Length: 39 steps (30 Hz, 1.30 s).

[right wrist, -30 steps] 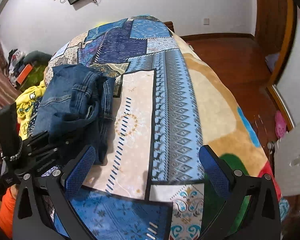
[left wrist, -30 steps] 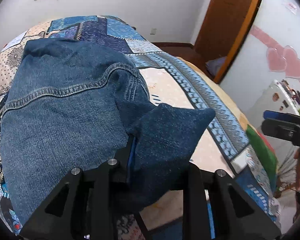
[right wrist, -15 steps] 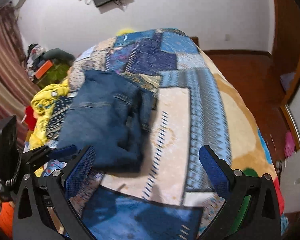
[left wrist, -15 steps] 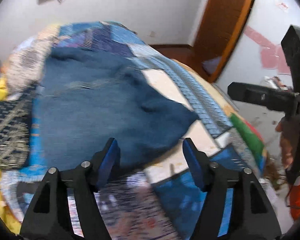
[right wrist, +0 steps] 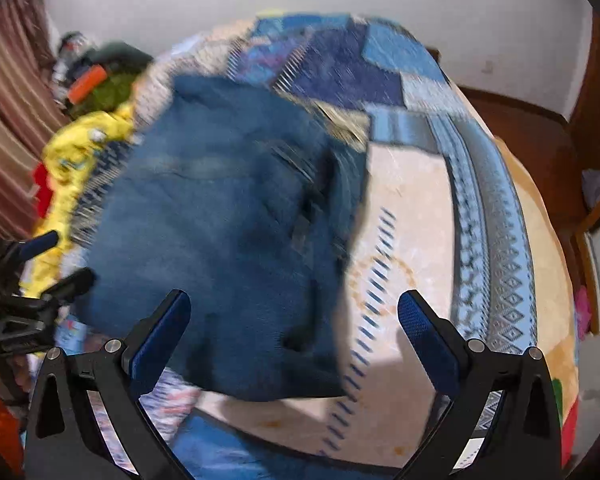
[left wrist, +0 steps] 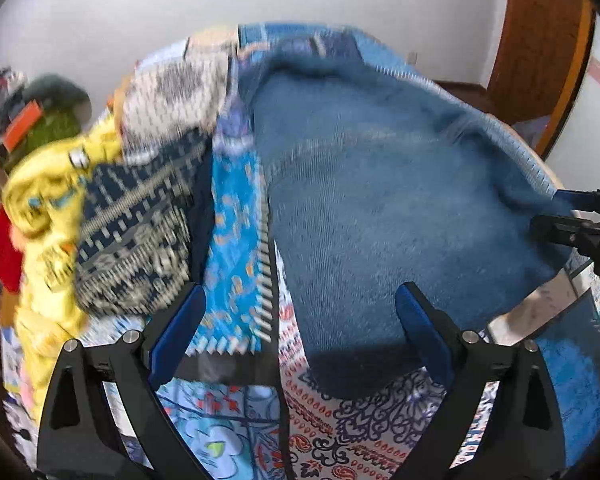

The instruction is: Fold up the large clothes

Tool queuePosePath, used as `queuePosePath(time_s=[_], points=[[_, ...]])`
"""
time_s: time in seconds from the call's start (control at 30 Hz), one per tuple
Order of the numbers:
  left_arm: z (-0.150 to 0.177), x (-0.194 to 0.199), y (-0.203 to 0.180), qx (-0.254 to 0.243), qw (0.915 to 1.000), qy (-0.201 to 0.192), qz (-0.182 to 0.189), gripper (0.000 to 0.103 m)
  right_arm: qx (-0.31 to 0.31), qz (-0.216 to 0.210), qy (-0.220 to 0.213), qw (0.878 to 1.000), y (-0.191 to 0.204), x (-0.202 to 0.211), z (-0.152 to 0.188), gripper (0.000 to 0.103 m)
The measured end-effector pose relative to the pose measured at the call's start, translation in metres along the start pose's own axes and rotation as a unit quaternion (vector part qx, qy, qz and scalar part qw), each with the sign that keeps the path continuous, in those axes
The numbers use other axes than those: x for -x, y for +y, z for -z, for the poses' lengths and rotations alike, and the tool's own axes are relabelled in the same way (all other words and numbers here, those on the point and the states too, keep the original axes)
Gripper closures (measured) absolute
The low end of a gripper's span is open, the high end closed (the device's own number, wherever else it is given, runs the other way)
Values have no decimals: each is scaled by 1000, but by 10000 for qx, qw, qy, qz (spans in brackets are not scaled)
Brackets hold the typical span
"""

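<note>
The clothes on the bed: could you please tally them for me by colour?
Blue denim jeans: 1
Yellow garment: 1
Navy patterned garment: 1
Red garment: 1
Total: 4

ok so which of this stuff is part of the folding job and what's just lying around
Part of the job:
- folded jeans
- left claw, open, nothing between its fingers
- right claw, open, empty

Just lying about:
- patchwork blanket under the jeans
- yellow garment
- dark patterned cloth
- red cloth
</note>
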State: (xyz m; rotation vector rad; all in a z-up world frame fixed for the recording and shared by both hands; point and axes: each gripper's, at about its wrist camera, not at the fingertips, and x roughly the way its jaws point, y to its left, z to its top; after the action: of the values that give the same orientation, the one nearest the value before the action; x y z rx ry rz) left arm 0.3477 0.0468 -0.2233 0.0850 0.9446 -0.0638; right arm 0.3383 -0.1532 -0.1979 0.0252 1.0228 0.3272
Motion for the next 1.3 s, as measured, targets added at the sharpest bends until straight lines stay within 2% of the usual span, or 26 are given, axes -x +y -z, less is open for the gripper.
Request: queuePosePath(time_s=[0.07,0.13,0.23,0.33,0.53,0.63,0.73,0.83,0.93,1.03,1.13,1.2,1.3], points=[[10,-2,8,360,9993,-34,125,0,6,43,189,9998,-9,-9,9,0],[19,-4,12,615,9976,-27,320,0,-98,-48,240,9997,-20,-10,17,0],[28,-3,17,841,9950,4,536,0,-220,-203,291,9991,-32,-4,28,0],[31,2,20,943,9938,79,579,0,-192,-179,384,9989,-34,0,31,0],[25,20,24,737,9963,169,409,1,63,68,253,9996,-28,17,25,0],[15,29,30,549,9985,60,61,1,130,-35,92,9999,-23,25,20,0],[2,38,35,480,9987,-136,-53,1,91,-315,-70,9994,-22,33,8,0],[-13,40,40,533,9982,-247,105,1,61,-543,-254,9982,-21,36,-7,0],[-30,29,46,714,9960,-159,520,1,-43,-791,-290,9964,-20,29,-20,0],[-44,-1,54,970,9890,197,1098,1,-282,-1154,-118,9928,-24,9,-33,0],[-52,-42,60,1301,9764,850,1499,1,-534,-1422,240,9881,-29,-25,-44,0],[-55,-64,62,1523,9622,1154,1942,1,-655,-1512,494,9851,-32,-43,-47,0],[-58,-84,65,1828,9407,1324,2534,1,-851,-1702,845,9781,-38,-73,-51,0]])
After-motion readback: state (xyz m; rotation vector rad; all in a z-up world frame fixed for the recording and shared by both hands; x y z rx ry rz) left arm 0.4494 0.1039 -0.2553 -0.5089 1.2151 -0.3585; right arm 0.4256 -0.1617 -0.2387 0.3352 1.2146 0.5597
